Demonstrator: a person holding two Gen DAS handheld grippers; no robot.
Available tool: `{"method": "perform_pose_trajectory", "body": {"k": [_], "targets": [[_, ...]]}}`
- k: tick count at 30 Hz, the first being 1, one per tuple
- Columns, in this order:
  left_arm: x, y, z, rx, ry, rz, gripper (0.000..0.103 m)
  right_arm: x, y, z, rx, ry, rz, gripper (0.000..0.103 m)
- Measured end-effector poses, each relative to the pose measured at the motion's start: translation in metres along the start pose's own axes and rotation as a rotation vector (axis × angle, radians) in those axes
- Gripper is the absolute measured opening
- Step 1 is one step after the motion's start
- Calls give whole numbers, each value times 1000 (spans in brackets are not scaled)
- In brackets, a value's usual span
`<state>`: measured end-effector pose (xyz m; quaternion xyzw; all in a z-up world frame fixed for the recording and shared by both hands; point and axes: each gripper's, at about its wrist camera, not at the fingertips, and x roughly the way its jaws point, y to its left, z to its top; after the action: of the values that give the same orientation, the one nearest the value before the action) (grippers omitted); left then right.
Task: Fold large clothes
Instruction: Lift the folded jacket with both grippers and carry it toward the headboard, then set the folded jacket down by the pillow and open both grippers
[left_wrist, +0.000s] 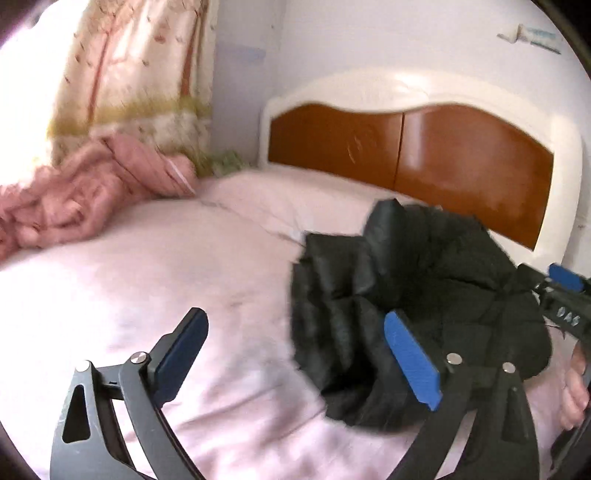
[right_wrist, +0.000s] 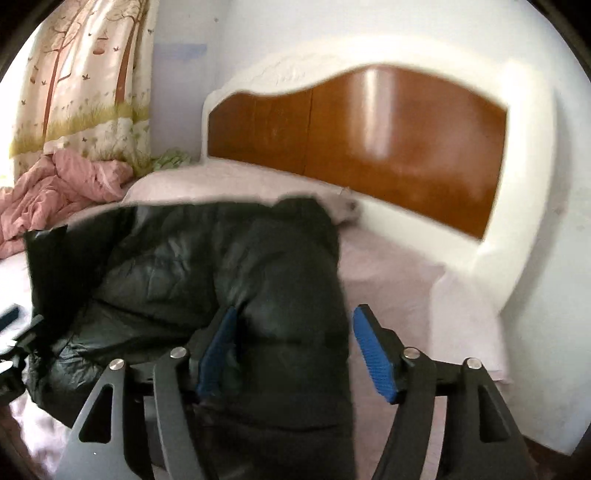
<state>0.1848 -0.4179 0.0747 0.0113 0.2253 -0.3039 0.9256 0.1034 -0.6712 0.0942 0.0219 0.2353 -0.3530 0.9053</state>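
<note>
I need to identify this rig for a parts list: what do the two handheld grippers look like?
Both match: the left gripper and right gripper have dark grey, curved linkage arms with triangular cutouts and silver round pivot bolts. Each finger ends in a flat blue pad, ribbed on the right gripper. White lettering marks the right gripper's body. No cables or sleeves show.

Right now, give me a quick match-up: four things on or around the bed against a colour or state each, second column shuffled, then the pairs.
Things:
1. puffer jacket
2. crumpled quilt
3. headboard panel
4. left tongs

Colour or state:
A. pink, bunched up by the curtain
B. open, nothing between the pads
C. black, lying in a heap on the sheet
D. orange-brown wood in a white frame

Pairs: 1-C, 2-A, 3-D, 4-B
</note>
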Motion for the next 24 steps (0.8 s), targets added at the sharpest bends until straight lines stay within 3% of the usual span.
{"method": "perform_pose_trajectory", "body": {"k": [3,7,11,16,24], "targets": [[-47,16,1,-30,-48,26,101,-49,9,7,39,-82,40,87],[-93,41,5,-25,-116,66,103,-104,23,4,120,-121,138,88],[-116,66,-11,-75,-95,98,103,-138,49,-15,121,-119,204,89],[-114,83,-33,-107,-77,99,103,-168,82,-52,9,-93,222,89],[-110,71,-70,32,-99,147,103,-160,104,-87,-41,-58,224,89]]}}
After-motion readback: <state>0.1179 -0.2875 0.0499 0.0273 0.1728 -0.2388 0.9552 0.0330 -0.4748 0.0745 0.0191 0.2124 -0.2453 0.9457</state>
